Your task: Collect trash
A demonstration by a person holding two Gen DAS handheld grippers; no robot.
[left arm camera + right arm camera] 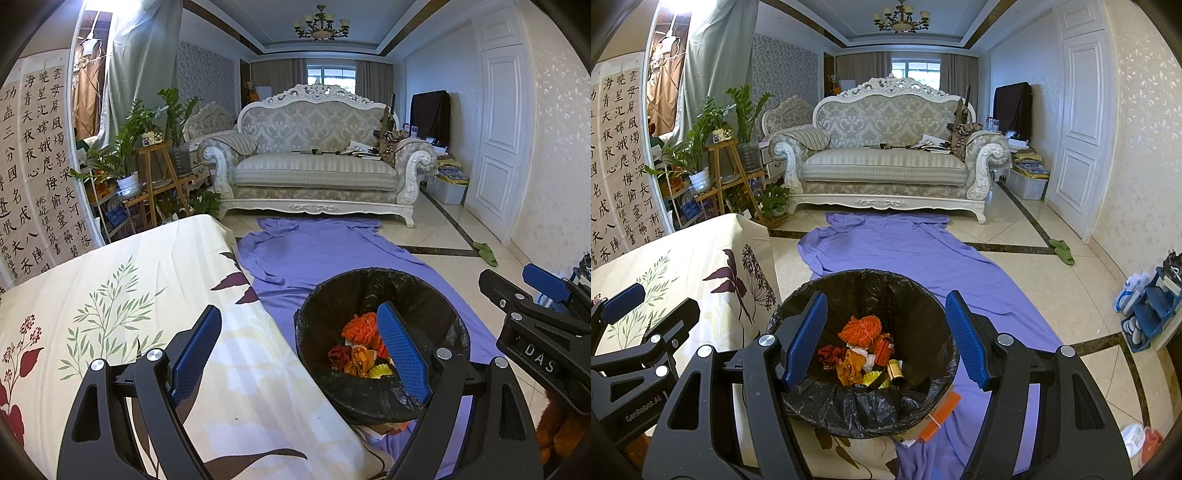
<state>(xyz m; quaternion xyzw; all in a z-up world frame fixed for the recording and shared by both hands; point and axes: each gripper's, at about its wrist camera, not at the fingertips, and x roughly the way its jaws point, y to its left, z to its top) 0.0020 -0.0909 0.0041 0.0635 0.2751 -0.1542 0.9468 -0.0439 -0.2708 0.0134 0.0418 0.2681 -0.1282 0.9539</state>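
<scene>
both my grippers are wide apart and carrying nothing: left gripper (306, 350) hangs over the edge of the floral tablecloth (129, 314), right gripper (886, 339) sits right above the trash bin (864, 291). the bin, lined with a black bag, stands on the purple sheet (905, 243) just beside the table. trash is already in it: an orange net ball (860, 328), a red can (884, 349), a dark red crumpled bit (829, 354), orange wrappers (851, 367), something yellow (871, 377), a small dark jar with a gold rim (895, 369). so i judge the job is mostly done, the visible part of the tabletop shows no loose trash. possibly left: an orange flat piece (942, 410) lying on the sheet by the bin's near side, touching or tucked under its rim, can't tell which. another orange bit under the bin shows in the left view, probably the same piece. around: ornate white sofa (886, 147) far back, plant stand (731, 173) on the left, green slippers (1062, 251) and a blue shoe rack (1148, 314) on the right, all well apart from the bin. in the way: the bin's own rim and loose bag folds over that orange piece, and the table edge close on the left.
</scene>
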